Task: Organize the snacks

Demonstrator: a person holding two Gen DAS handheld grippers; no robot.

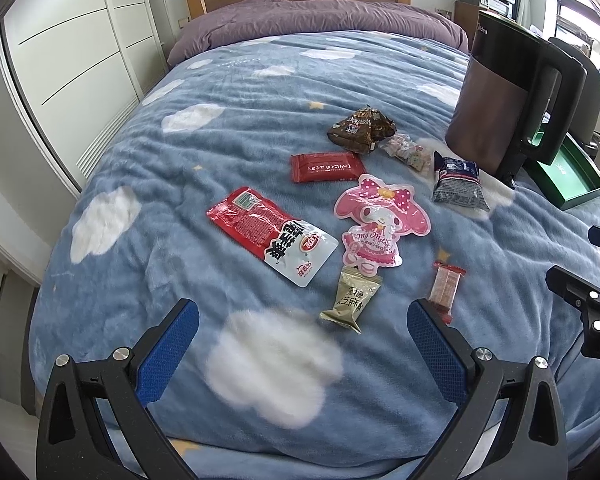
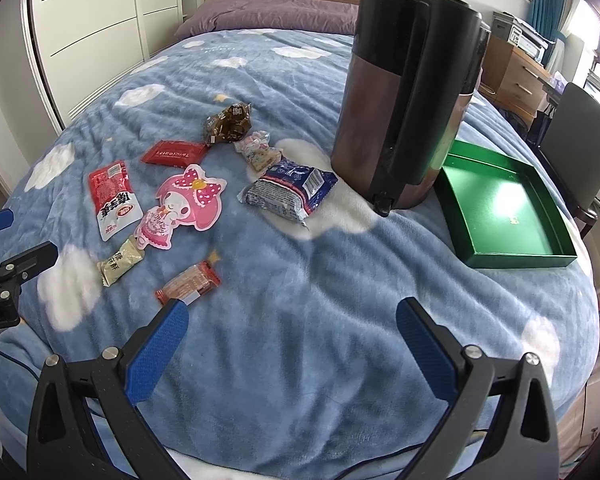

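I see a bed (image 2: 300, 360) covered with a blue blanket printed with white clouds, and nothing on it looks sorted yet. A tall dark kettle (image 2: 404, 104) stands upright toward the bed's right side, and just beside it, further right, lies a shallow green tray (image 2: 472, 240), which is empty; I judge it the likely place for the snacks, so the whole job remains. The snacks lie loose to the kettle's left: a blue and grey packet (image 2: 290, 194) nearest the kettle, a pink cartoon-shaped pouch (image 2: 184, 208), a red and white sachet (image 2: 114, 198), a flat red packet (image 2: 174, 153), a crumpled brown wrapper (image 2: 228, 124), a small clear bag of sweets (image 2: 258, 152), a beige sesame bar (image 2: 120, 262) and a thin red wafer bar (image 2: 190, 283). My left gripper (image 1: 302, 320) hangs above the near edge of the bed with its blue pads spread wide, holding nothing, the beige bar lying just ahead between them. My right gripper (image 2: 292, 320) is equally wide and empty, over bare blanket, the wafer bar just beyond its left pad.
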